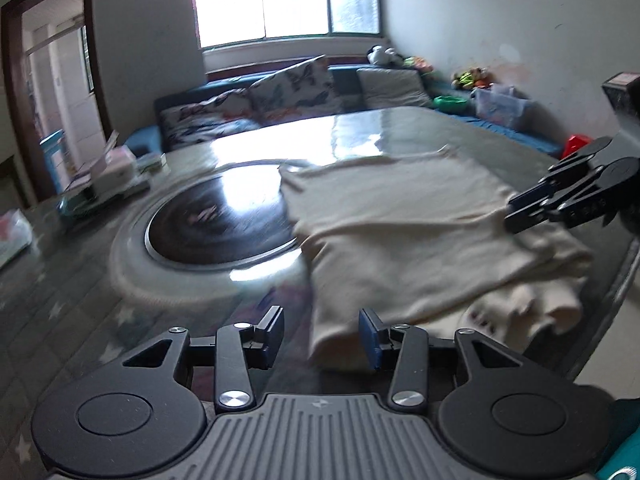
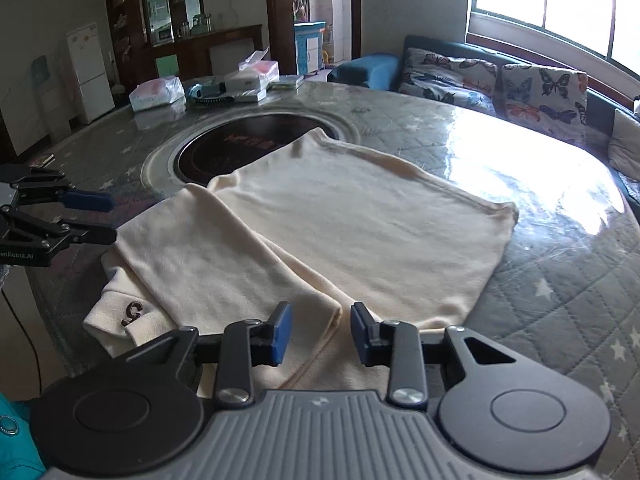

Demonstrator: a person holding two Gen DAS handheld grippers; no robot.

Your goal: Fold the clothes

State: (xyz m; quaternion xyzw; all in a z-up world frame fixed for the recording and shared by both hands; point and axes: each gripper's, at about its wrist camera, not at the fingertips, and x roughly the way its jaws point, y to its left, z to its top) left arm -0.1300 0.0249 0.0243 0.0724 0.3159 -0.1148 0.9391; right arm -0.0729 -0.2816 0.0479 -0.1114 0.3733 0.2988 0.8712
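Note:
A cream garment lies flat on the glossy table, one side panel folded over its middle, a cuff with a dark letter at the near left. It also shows in the left wrist view. My right gripper is open and empty, just above the garment's near edge. My left gripper is open and empty at the garment's near left corner. In the right wrist view my left gripper hovers open by the garment's left edge. In the left wrist view my right gripper is over the garment's right side.
A round dark inset burner sits in the table beyond the garment. Boxes and plastic bags stand at the far left end. A sofa with butterfly cushions runs along the window wall.

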